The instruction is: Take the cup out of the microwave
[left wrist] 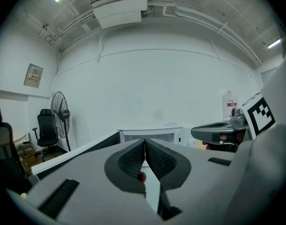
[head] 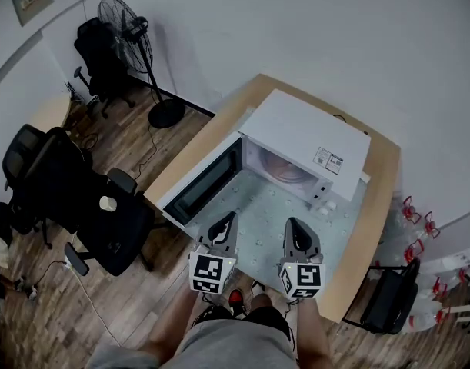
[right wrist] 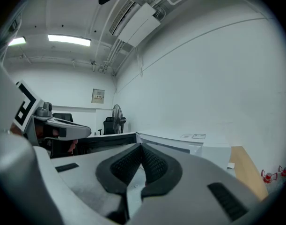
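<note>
The white microwave (head: 308,141) stands on the wooden table (head: 381,206) with its door (head: 204,183) swung wide open to the left. In its lit cavity I see a round pale turntable (head: 285,171); I cannot make out a cup there. My left gripper (head: 227,218) and right gripper (head: 294,223) hover side by side over the table's near part, in front of the open cavity. Both point at it, shut and holding nothing. In the left gripper view the jaws (left wrist: 145,142) meet below the microwave (left wrist: 150,135). In the right gripper view they (right wrist: 142,146) also touch.
Black office chairs (head: 104,214) stand on the wooden floor at the left, with a standing fan (head: 131,29) by the wall. Another black chair (head: 392,298) sits off the table's right end. A pale speckled mat (head: 273,221) covers the table in front of the microwave.
</note>
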The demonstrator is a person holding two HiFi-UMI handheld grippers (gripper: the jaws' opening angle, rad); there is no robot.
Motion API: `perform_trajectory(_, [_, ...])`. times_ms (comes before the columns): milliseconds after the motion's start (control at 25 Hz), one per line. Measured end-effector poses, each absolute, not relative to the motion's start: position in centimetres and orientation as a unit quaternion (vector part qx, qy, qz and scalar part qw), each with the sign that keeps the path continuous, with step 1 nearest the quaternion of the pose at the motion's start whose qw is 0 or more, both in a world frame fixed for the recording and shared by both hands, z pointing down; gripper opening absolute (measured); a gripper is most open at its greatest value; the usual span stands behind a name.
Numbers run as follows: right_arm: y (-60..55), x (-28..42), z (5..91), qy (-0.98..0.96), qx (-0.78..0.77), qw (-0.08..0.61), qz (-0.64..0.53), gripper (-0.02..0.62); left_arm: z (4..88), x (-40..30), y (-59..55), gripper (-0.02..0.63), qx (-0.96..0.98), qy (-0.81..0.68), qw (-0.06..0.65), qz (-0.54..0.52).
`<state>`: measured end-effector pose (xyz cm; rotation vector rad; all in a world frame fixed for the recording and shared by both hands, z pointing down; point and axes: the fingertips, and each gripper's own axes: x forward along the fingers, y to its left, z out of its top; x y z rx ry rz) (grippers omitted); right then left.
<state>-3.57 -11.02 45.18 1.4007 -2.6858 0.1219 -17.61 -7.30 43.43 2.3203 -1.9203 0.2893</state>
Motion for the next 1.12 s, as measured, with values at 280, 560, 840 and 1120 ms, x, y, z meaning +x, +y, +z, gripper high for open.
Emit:
perform_trajectory(280, [-16.3, -4.7, 47.0, -0.891, 0.447, 0.067, 0.051, 0.017, 44.4, -18.3, -11.9, 0.023, 0.756, -0.643, 0.070, 0.099])
perform_trajectory(560, [-20.9, -5.9, 50.0, -0.895, 0.432, 0.087, 0.074, 0.017, 47.0, -18.8, -16.3, 0.023, 0.747, -0.648, 0.097, 0.110])
perform_trajectory(840, [-24.5, -7.1, 53.2, -0.897, 0.422, 0.098, 0.084, 0.017, 49.9, -19.4, -19.4, 0.023, 0.738, -0.653, 0.116, 0.122])
perform_trajectory(1120, [-27.4, -7.9, 55.6, -0.896, 0.423, 0.106, 0.080, 0.017, 51.9, -20.1, -21.4, 0.023, 0.732, -0.657, 0.125, 0.126])
